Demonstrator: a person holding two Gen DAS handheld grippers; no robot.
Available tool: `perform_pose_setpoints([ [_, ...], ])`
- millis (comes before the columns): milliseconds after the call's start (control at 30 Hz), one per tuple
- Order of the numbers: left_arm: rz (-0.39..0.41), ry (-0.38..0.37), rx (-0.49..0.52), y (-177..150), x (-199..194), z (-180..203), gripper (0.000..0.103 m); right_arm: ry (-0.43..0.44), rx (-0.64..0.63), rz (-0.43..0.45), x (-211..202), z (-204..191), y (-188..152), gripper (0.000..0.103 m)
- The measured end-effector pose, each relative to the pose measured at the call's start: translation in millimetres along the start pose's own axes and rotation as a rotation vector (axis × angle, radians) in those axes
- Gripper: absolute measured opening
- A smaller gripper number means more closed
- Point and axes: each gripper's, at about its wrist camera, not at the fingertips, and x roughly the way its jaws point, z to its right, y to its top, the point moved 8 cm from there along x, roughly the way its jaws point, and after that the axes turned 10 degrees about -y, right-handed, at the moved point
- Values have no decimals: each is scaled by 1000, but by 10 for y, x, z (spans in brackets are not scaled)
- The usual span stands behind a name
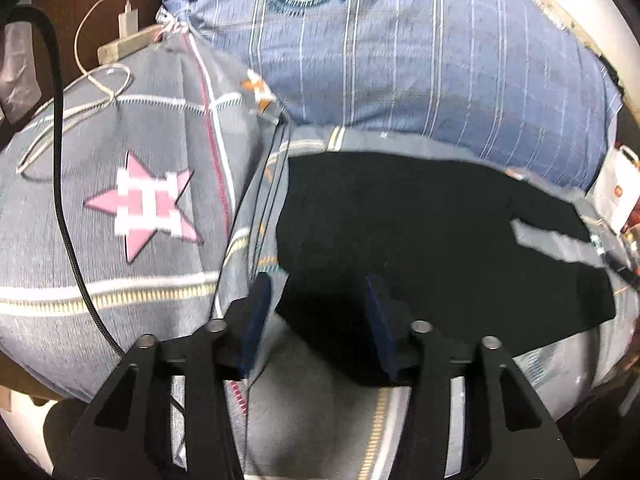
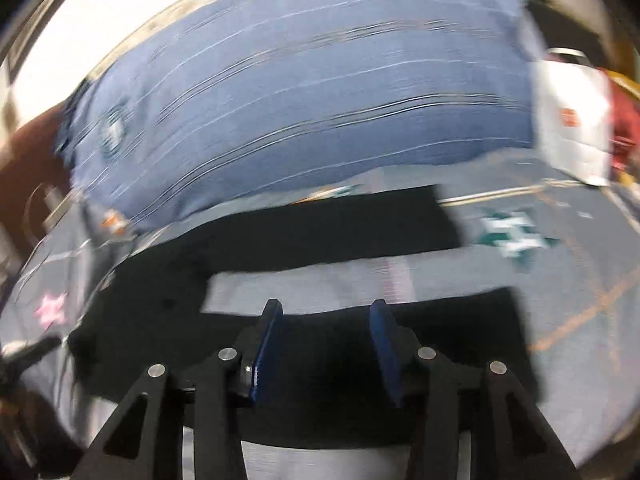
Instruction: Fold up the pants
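Black pants (image 1: 420, 220) are lying flat on the bed (image 1: 120, 280), legs apart, seemingly between folds. Left gripper (image 1: 316, 300) and right gripper (image 2: 326, 320) are both hovering just above the cloth, jaws partly open, holding nothing. Next move: regrasping an edge for another fold.

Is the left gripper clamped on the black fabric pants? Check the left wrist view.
No, the left gripper stands open, its blue pads apart with nothing pinched, above the edge of the black fabric pants lying on the grey bedsheet.
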Motion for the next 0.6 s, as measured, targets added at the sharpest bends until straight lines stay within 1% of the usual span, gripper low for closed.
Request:
perform_pose_setpoints([
  [33, 10, -9, -1, 24, -8, 21, 61, 15, -32, -8, 31, -142, -15, 43],
  [100, 14, -25, -4, 32, 22, 70, 62, 55, -93, -26, 106, -436, -46, 43],
  [167, 0, -37, -3, 2, 92, 113, 62, 96, -144, -49, 201, -692, -134, 43],
  [267, -29, -55, -7, -95, 268, 174, 62, 126, -218, -83, 340, -941, -250, 43],
  [367, -68, -67, -20, -192, 453, 170, 62, 148, -265, -121, 450, -1075, -381, 43],
  [500, -116, -26, -1, -320, 653, 96, 62, 139, -307, -169, 619, -1189, -516, 44],
  [533, -121, -24, 0, -330, 658, 80, 62, 144, -319, -165, 609, -1208, -506, 44],
  [600, -130, -49, 4, -288, 634, 82, 62, 165, -340, -170, 601, -1219, -412, 43],
])
